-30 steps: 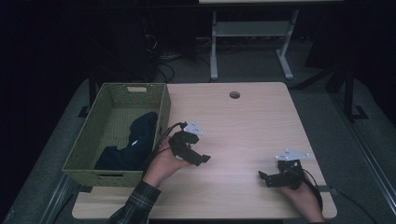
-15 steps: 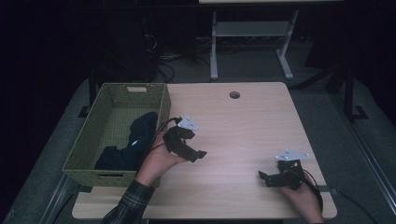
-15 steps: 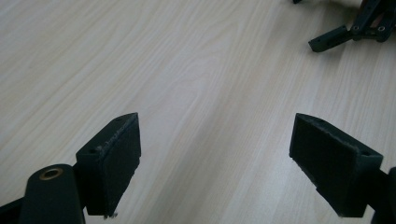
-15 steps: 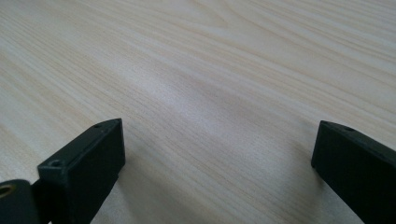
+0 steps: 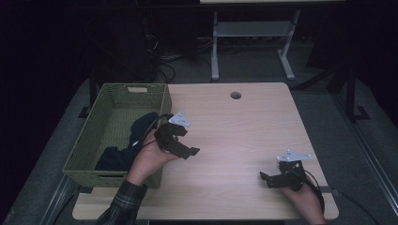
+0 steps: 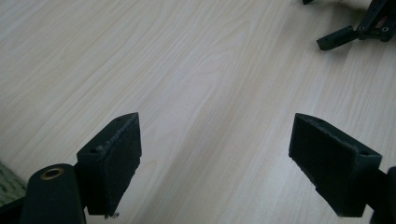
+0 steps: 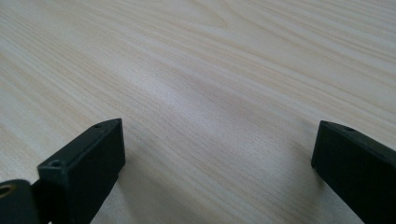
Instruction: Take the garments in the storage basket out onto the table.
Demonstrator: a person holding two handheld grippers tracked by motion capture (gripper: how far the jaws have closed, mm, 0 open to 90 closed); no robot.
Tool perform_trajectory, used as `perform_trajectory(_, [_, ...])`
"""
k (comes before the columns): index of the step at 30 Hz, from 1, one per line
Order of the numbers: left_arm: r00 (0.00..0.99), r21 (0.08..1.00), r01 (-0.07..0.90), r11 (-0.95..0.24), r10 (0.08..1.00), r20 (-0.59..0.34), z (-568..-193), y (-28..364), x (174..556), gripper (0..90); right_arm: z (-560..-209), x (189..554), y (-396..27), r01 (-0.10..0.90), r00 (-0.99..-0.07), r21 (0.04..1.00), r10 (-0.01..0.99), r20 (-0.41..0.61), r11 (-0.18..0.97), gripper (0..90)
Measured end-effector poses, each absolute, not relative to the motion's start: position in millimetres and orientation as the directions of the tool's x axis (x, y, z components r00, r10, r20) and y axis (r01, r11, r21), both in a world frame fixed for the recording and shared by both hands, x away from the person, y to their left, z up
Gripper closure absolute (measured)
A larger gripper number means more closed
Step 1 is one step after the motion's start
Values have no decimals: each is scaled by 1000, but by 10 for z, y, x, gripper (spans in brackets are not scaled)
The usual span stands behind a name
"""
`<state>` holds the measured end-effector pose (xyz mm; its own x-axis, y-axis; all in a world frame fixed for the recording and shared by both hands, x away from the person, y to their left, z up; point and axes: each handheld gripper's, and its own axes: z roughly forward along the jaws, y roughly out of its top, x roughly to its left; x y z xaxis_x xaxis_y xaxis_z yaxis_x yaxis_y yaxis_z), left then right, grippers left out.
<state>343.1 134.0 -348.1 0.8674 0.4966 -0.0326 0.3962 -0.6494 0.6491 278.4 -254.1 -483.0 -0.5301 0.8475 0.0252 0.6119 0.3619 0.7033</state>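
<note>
Dark clothes [image 5: 136, 140] lie in the basket [image 5: 94, 140]; beside it both tools, left [image 5: 185, 147] and right [image 5: 270, 179], hang released, nothing picked yet.

One wooden table [image 5: 244, 136] stands in the high view, with one round cable hole [image 5: 235, 95] near its far edge. One green woven basket [image 5: 103, 136] sits on its left side, and one heap of dark cloth [image 5: 126, 147] lies in it; whether that is a single garment or several cannot be told. There are two hand-held grippers, the left gripper [image 5: 187, 149] and the right gripper [image 5: 267, 178], each with two black jaws set apart. One white frame [image 5: 251, 35] stands behind the table.
</note>
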Motion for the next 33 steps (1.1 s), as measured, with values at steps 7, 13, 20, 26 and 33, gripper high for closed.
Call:
perform_trajectory(7, [859, 651, 404, -643, 511, -28, -3412, 1421, 3419, 167, -4831, 2785, -2542, 611, -531, 704, 847, 25, 363, 24])
perform_trajectory(13, [855, 652, 407, -640, 517, -26, -3363, 1473, 3405, 167, -4830, 2784, -2541, 611, -530, 704, 847, 25, 362, 24])
perform_trajectory(20, [849, 645, 417, -640, 528, -25, -3290, 1555, 3385, 178, -4830, 2784, -2541, 612, -530, 703, 848, 25, 362, 24])
perform_trajectory(26, [838, 650, 421, -633, 546, -12, -3232, 1647, 3375, 178, -4830, 2783, -2540, 613, -529, 703, 848, 26, 361, 24])
perform_trajectory(33, [816, 654, 438, -617, 579, 0, -3170, 1782, 3368, 178, -4830, 2783, -2540, 613, -529, 703, 848, 26, 361, 24])
